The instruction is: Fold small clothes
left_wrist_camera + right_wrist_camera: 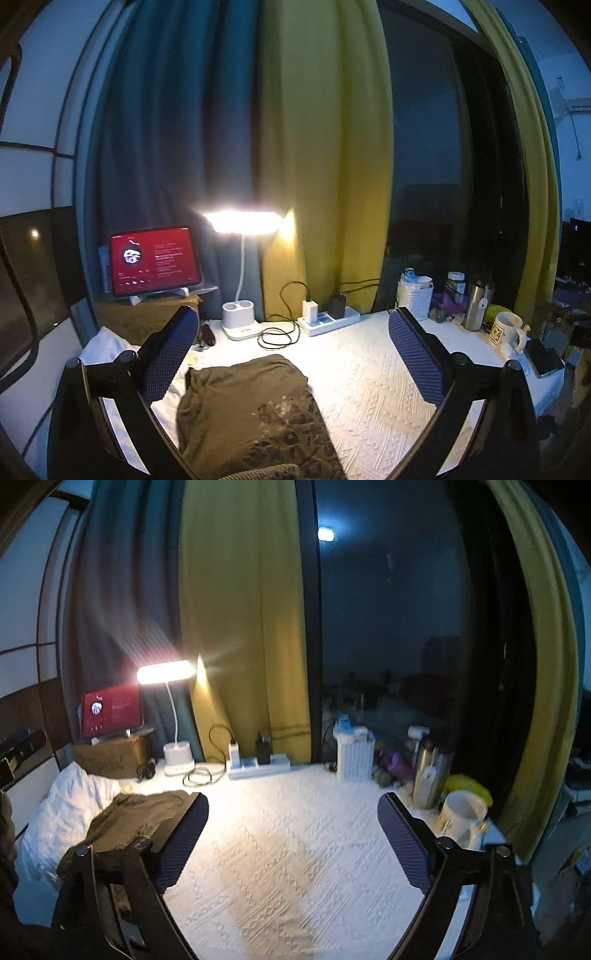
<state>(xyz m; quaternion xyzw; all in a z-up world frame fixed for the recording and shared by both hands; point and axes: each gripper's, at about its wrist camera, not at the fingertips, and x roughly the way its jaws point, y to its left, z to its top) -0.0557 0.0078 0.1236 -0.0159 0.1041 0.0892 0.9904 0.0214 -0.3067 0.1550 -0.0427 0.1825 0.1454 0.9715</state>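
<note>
Right gripper over the white bedspread

The right gripper (pixel 293 812) stood wide apart above the white textured bedspread (pixel 288 849), nothing between its pads. An olive garment (pixel 133 816) lay folded left of it, near a lit desk lamp (pixel 166 672).

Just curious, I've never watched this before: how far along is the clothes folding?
The olive garment lies in a compact bundle on the white cloth, apparently folded. Nothing is in hand: left gripper and right gripper are open and empty. No other clothes clearly visible.
</note>
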